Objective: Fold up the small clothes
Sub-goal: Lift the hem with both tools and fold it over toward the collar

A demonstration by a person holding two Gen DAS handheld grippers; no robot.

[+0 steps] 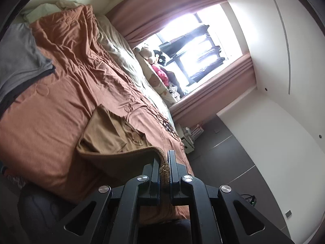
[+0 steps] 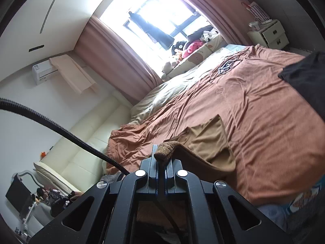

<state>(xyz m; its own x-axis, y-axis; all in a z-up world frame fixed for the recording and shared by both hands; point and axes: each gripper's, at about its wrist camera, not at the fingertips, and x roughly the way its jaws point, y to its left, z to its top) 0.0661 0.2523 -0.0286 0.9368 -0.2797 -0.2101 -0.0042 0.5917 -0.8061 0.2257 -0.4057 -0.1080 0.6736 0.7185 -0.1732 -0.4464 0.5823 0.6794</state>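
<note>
Left wrist: left hand-held gripper (image 1: 164,162) pinches brown garment (image 1: 113,134) hem; right hand-held gripper (image 2: 162,158) likewise, over bed (image 2: 264,122).

Right gripper (image 2: 162,158): jaws closed on the thick rolled edge of a tan garment (image 2: 207,140); the rest of the garment lies partly folded on a rust-orange bedspread (image 2: 264,122); black braided cable (image 2: 50,122) crossing at left; pink curtain (image 2: 113,61) beside a bright window (image 2: 160,14); soft toys (image 2: 182,50) along the sill; white drawer unit (image 2: 270,34) beyond the bed; air conditioner (image 2: 42,72) on the wall.
</note>
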